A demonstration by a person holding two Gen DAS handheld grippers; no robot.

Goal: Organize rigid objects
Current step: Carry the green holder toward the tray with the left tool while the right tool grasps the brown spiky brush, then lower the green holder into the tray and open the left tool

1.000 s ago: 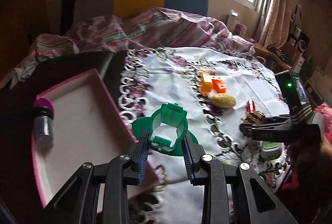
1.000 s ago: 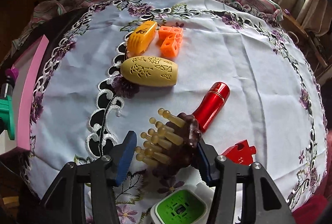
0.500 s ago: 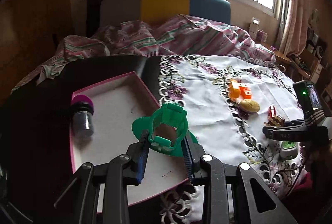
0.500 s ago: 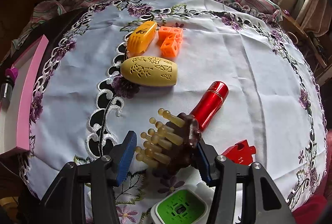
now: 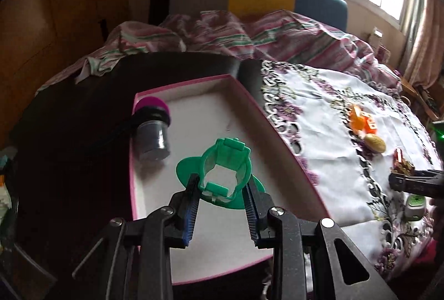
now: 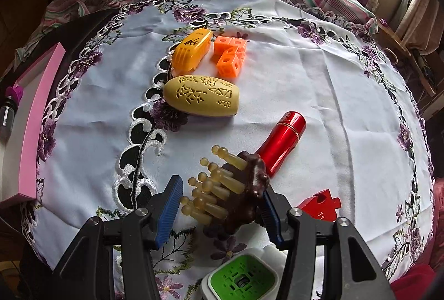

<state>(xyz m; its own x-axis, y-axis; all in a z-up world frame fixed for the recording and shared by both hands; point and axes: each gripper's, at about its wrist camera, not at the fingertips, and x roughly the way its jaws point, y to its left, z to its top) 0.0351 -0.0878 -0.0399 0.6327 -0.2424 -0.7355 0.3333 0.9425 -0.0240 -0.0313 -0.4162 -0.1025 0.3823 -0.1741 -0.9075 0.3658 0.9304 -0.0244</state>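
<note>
My left gripper [image 5: 222, 183] is shut on a green plastic ring piece with a flat base [image 5: 224, 161] and holds it over the white floor of the pink-rimmed box [image 5: 277, 133]. A small dark jar with a magenta cap [image 5: 152, 133] lies in the box's left part. In the right wrist view my right gripper [image 6: 222, 189] is shut on a brown massager with amber knobs [image 6: 244, 189], low over the embroidered tablecloth [image 6: 333, 77]. A red metal tube [image 6: 280, 141] lies just beyond the massager.
On the cloth lie a yellow perforated oval [image 6: 201, 97], an orange case [image 6: 191, 52], orange cubes [image 6: 230, 57], a red puzzle piece [image 6: 319, 205] and a green-and-white square device [image 6: 242, 277]. A striped blanket [image 5: 249, 36] is bunched behind the table. The pink box [image 6: 33, 133] sits at the cloth's left edge.
My left gripper carried the green piece leftward, from over the cloth's edge to over the box floor. The right gripper and the massager stayed where they were.
</note>
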